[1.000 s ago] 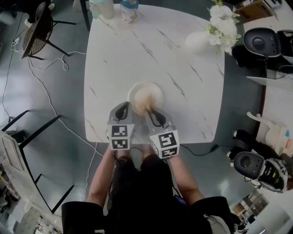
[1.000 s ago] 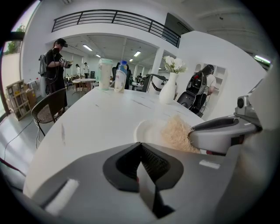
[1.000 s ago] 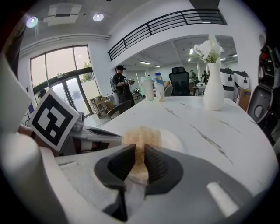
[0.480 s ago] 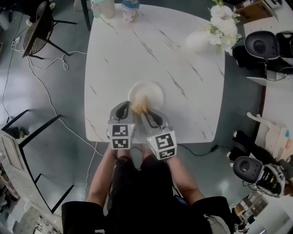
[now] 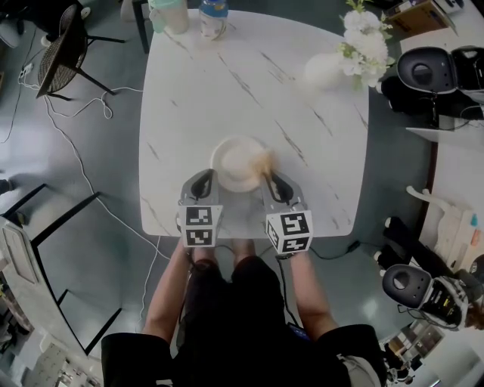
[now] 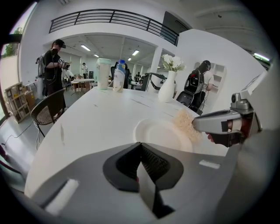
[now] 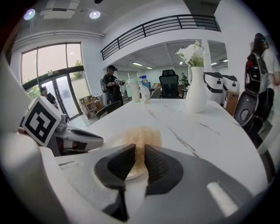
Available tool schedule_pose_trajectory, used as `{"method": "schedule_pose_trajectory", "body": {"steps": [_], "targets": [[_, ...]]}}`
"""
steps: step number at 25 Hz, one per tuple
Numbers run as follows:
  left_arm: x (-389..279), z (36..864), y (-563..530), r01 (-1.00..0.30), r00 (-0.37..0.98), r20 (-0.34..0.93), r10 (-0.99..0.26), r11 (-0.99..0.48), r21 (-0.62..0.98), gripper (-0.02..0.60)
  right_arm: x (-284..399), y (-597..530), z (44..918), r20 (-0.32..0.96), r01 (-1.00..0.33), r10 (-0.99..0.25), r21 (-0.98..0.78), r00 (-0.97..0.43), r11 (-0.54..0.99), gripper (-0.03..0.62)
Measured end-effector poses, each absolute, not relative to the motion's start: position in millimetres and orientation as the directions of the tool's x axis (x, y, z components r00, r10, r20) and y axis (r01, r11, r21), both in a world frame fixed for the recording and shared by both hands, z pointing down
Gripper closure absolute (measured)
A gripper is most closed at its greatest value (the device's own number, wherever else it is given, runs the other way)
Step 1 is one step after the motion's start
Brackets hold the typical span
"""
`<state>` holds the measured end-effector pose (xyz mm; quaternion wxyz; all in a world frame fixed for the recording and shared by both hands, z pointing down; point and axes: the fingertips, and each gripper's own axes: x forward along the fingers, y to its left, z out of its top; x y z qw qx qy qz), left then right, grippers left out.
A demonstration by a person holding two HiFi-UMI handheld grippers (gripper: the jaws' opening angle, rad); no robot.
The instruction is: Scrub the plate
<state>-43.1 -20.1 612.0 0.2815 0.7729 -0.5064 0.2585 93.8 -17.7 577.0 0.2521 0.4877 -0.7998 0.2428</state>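
White marble table takes up most of the room's middle, with grey floor around it and cables trailing off to the left; a white vase of flowers stands near the far right corner; a bottle and a pale cup sit at the far edge; the plate, round and white, lies flat close to the near edge, right in front of the person; the left gripper sits just beside the plate's near-left rim, its jaws drawn together with nothing I can see between them; the right gripper comes in at the near-right rim, jaws narrow and clamped on a tan, fuzzy scrubber; the scrubber lies against the plate's right side, over the rim; the left gripper view shows it touching that edge; a few people stand at other tables in the background.
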Motion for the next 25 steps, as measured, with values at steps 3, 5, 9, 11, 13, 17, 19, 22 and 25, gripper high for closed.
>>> {"method": "schedule_pose_trajectory", "body": {"steps": [3,5,9,11,13,17,19,22,25], "targets": [[-43,612,-21,-0.928,0.354,0.686,-0.635,-0.330,0.173,0.574,104,-18,580,0.648,-0.912,-0.662,-0.134,-0.376,0.387,0.525],[-43,612,-21,-0.928,0.352,0.688,-0.635,-0.330,0.170,0.574,105,-17,579,0.648,-0.912,-0.662,-0.133,-0.376,0.388,0.525],[-42,613,-21,-0.928,0.351,0.688,-0.635,-0.333,0.166,0.574,99,-11,579,0.647,-0.903,-0.654,-0.137,-0.393,0.408,0.525],[-42,613,-21,-0.928,0.353,0.687,-0.635,-0.334,0.168,0.574,96,-7,579,0.648,-0.900,-0.648,-0.141,-0.399,0.413,0.525],[-42,613,-20,-0.927,0.355,0.687,-0.634,-0.335,0.170,0.574,93,-3,580,0.649,-0.898,-0.645,-0.148,-0.404,0.414,0.525],[-42,612,-20,-0.927,0.354,0.684,-0.638,-0.339,0.164,0.574,86,6,582,0.654,-0.891,-0.631,-0.159,-0.418,0.425,0.525],[-41,612,-20,-0.925,0.356,0.684,-0.637,-0.343,0.162,0.574,82,11,583,0.658,-0.888,-0.623,-0.164,-0.424,0.431,0.525],[-41,612,-19,-0.924,0.359,0.682,-0.637,-0.347,0.161,0.574,74,18,583,0.659,-0.882,-0.615,-0.174,-0.434,0.437,0.525],[-41,611,-19,-0.923,0.361,0.677,-0.641,-0.350,0.160,0.574,63,23,583,0.655,-0.873,-0.606,-0.184,-0.451,0.451,0.525]]}}
